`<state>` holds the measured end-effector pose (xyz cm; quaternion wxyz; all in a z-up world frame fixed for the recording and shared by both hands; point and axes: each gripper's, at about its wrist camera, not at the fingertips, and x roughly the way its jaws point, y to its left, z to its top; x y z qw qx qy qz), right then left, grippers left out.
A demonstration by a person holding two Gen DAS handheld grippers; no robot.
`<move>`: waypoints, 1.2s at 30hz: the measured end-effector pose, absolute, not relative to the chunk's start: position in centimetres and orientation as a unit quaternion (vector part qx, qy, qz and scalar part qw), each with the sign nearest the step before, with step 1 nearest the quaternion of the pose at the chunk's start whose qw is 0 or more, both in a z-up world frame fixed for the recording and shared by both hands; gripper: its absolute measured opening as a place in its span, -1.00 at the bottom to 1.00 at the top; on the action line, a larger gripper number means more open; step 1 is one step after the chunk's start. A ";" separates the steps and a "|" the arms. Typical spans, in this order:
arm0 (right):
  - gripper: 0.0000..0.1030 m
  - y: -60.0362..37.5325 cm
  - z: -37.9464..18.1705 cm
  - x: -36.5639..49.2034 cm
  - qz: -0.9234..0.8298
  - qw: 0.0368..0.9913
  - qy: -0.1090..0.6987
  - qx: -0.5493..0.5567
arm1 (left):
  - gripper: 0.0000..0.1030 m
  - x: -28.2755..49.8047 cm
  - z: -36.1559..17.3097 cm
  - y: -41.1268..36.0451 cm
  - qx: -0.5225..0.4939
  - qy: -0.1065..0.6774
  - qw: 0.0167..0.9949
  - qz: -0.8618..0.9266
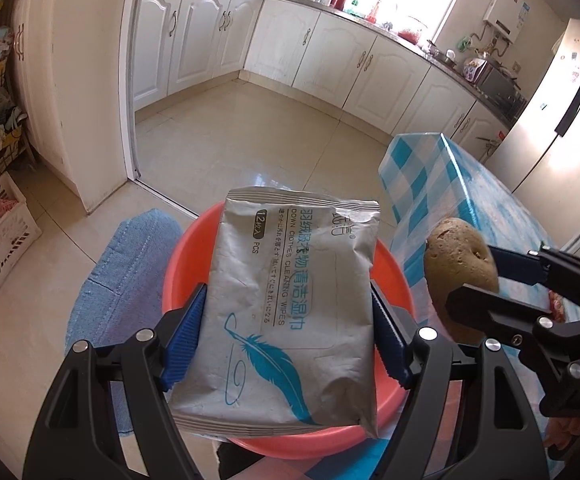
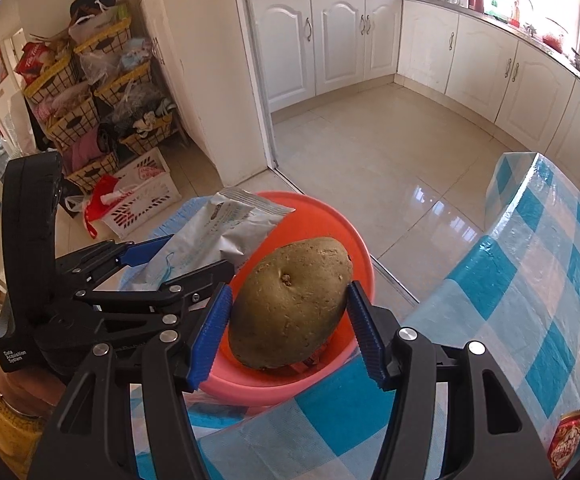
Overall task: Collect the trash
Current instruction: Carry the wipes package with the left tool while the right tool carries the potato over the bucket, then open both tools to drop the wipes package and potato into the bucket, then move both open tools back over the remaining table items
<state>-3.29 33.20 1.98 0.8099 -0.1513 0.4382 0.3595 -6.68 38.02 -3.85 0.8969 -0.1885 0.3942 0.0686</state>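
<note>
Left gripper (image 1: 288, 332) clamps a crinkled silver foil wipes packet (image 1: 286, 280), right gripper (image 2: 288, 330) a lumpy brown potato (image 2: 290, 300), both above the smooth round red plastic basin (image 2: 346, 232) beside the checked tabletop's (image 2: 530, 264) edge.

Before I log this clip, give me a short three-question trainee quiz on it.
1. True or false: the left claw holds the wipes pack.
2. What does the right claw grip?
3. What is under both items? A) white crate B) red basin C) fridge

Key: 1 true; 2 the potato; 3 B.
</note>
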 end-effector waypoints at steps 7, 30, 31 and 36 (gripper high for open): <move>0.44 32.9 2.3 -3.2 0.338 0.826 0.423 -0.155 | 0.58 -5.8 -4.6 37.5 -0.166 0.410 0.894 0.074; 0.68 22.9 4.7 -3.9 0.277 0.864 0.419 -0.029 | 0.73 -7.7 -2.4 36.4 -0.183 0.416 0.886 0.092; 0.68 22.6 4.8 -4.0 0.277 0.864 0.420 -0.025 | 0.73 -7.9 -2.2 36.2 -0.183 0.415 0.887 0.090; 0.68 20.9 5.1 -4.6 0.268 0.867 0.420 -0.006 | 0.74 -8.6 -1.1 35.0 -0.175 0.411 0.891 0.082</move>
